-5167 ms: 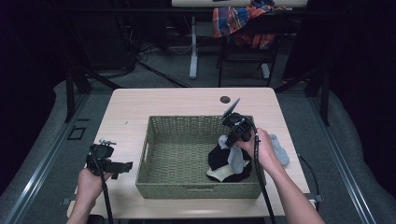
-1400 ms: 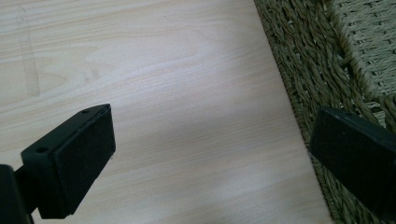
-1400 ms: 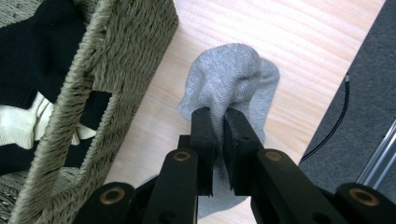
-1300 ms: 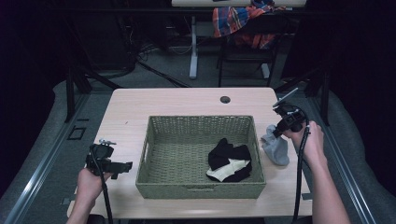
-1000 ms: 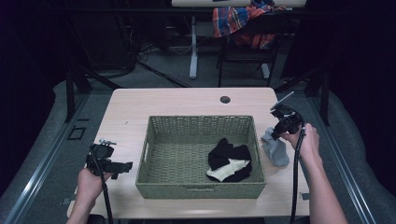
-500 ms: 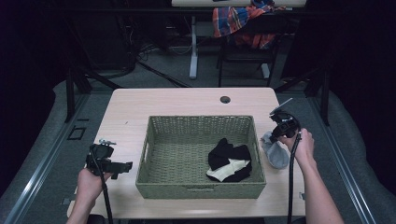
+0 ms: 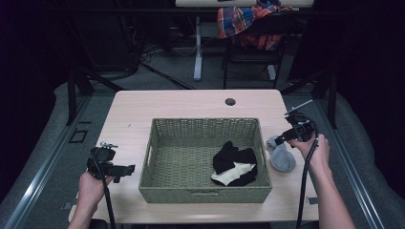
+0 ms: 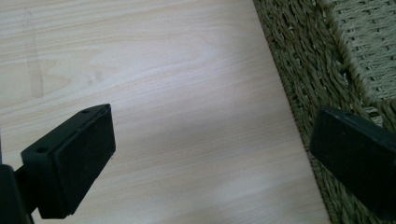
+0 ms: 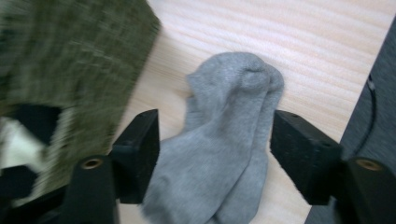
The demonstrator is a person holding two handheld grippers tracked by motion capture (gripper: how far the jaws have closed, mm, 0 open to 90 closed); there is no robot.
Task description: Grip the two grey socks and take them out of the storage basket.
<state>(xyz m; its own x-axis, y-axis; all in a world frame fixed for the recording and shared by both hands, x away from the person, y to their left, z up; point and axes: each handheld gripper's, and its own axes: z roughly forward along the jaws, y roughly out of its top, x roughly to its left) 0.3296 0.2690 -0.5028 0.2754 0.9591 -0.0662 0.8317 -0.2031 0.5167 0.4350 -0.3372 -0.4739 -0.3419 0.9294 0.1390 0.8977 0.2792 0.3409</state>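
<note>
The right tool [image 9: 215,154] has just been opening its jaws, and the soft grey sock [image 9: 224,144] lies loose between them on the pale wooden table [image 9: 303,42], lower middle of the frame, beside the woven basket [image 9: 70,51]. The left tool [image 8: 210,158] is wide open, empty.

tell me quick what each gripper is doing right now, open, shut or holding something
Left gripper: open, nothing between its jaws, beside the woven basket.
Right gripper: jaws have just been opening; open, with the grey socks lying between them on the table.
</note>
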